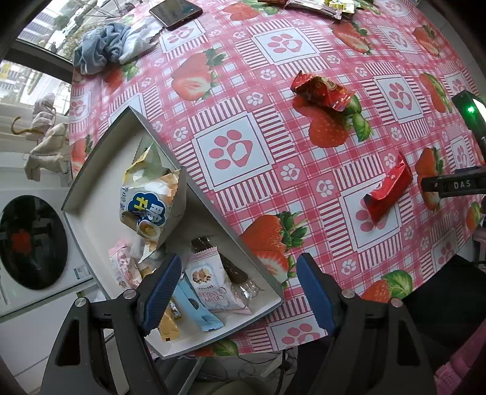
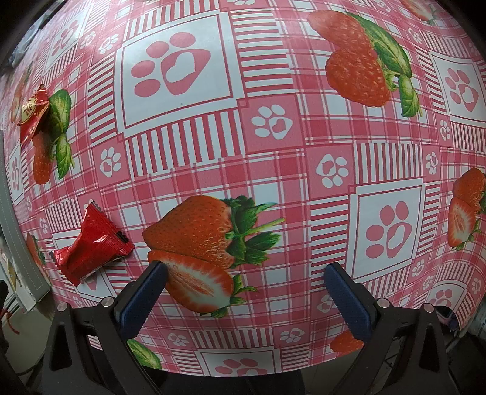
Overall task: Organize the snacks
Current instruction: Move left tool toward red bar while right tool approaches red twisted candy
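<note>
The left gripper [image 1: 240, 288] and right gripper [image 2: 246, 291] are both spread, gripping nothing. Two crinkled red foil packets [image 1: 387, 194] [image 1: 322, 91] lie on the glossy strawberry-print tablecloth [image 1: 273, 127]. The grey box [image 1: 200, 194] holds a pouch [image 1: 209, 282] labelled "CRISPY CRANBERRY".

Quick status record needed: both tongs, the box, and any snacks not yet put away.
left tongs: open, empty, over box edge
right tongs: open, empty, over tablecloth
box: holds several snack packets
near red packet: loose on table, outside box
far red packet: loose on table
other items: phone, cloth
</note>
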The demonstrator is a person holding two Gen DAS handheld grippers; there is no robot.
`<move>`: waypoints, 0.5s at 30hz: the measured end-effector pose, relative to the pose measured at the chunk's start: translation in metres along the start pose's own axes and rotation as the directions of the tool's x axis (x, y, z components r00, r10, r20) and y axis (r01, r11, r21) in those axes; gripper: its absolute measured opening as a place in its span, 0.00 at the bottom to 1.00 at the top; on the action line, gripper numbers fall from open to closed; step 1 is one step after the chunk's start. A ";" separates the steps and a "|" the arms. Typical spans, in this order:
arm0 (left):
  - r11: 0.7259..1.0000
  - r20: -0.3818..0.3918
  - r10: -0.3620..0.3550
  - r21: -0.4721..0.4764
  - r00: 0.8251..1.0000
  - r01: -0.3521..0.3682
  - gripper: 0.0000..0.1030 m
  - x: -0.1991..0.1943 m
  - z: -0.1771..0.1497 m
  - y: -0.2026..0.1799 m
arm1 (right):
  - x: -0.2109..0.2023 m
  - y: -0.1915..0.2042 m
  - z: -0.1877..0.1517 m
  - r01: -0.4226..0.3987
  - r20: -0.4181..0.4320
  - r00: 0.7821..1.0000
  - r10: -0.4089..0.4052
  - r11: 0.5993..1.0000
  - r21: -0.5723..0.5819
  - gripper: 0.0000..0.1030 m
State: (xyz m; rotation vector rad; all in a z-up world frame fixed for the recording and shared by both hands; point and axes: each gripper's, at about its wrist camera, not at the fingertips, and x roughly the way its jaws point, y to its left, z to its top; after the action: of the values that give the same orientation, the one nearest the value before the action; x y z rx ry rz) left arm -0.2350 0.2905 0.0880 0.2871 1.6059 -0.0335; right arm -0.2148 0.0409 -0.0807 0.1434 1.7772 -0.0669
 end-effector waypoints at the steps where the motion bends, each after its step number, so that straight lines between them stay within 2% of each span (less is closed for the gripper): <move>1: 1.000 -0.001 0.000 -0.002 1.000 0.000 0.79 0.000 0.000 0.000 | 0.000 0.000 0.000 0.000 -0.001 1.000 0.000 1.000 0.000 1.00; 15: 1.000 -0.020 0.001 0.017 1.000 -0.001 0.79 0.005 -0.002 -0.004 | -0.001 0.001 0.004 -0.002 0.007 1.000 0.002 1.000 0.001 1.00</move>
State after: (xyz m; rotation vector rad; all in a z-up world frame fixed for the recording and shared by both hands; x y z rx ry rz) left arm -0.2375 0.2876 0.0823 0.3025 1.6262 -0.0435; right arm -0.2108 0.0415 -0.0805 0.1455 1.7697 -0.0674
